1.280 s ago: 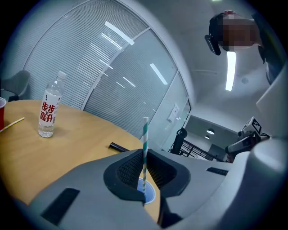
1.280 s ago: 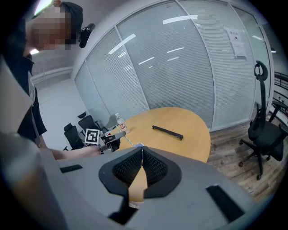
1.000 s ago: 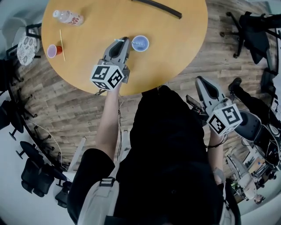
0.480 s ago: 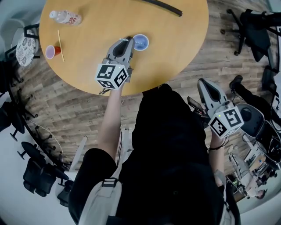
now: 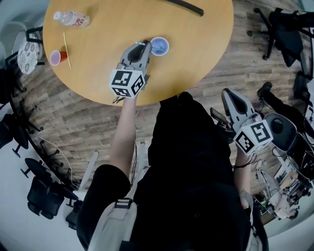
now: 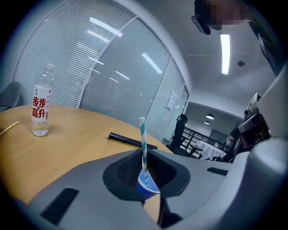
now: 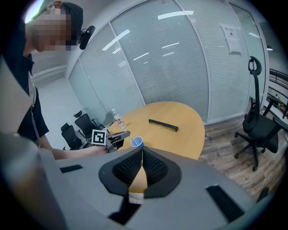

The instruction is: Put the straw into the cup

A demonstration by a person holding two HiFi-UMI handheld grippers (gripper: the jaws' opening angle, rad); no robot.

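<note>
Where the round, light wooden tabletop [image 5: 196,54] curves toward us, we see the left tongs [image 5: 145,45] reaching out over it on a bare arm. Their tip is just beside a small blue paper cup [image 5: 159,46] that stands upright on the tabletop. Looking along these tongs in the left gripper view, we find them closed on a teal-and-white striped paper straw [image 6: 143,139]. The straw stands almost upright, pinched at the tip, with its upper part rising above the tongs and its lower end reaching into the cup's open mouth. The right tongs [image 7: 141,150] are closed with nothing between them. In the head view they are held off the tabletop at our right side, above the wood-plank floor [image 5: 255,63], well apart from the cup. At the far left of the tabletop stands a clear plastic water bottle with a red label [image 5: 71,18]. Nearer the edge we see a small red cup [image 5: 58,57] with a thin pale stick [image 5: 66,43] just beside it. A long black bar [image 5: 184,7] lies at the tabletop's far side, and a black office chair [image 7: 256,121] stands on the floor beyond it.
</note>
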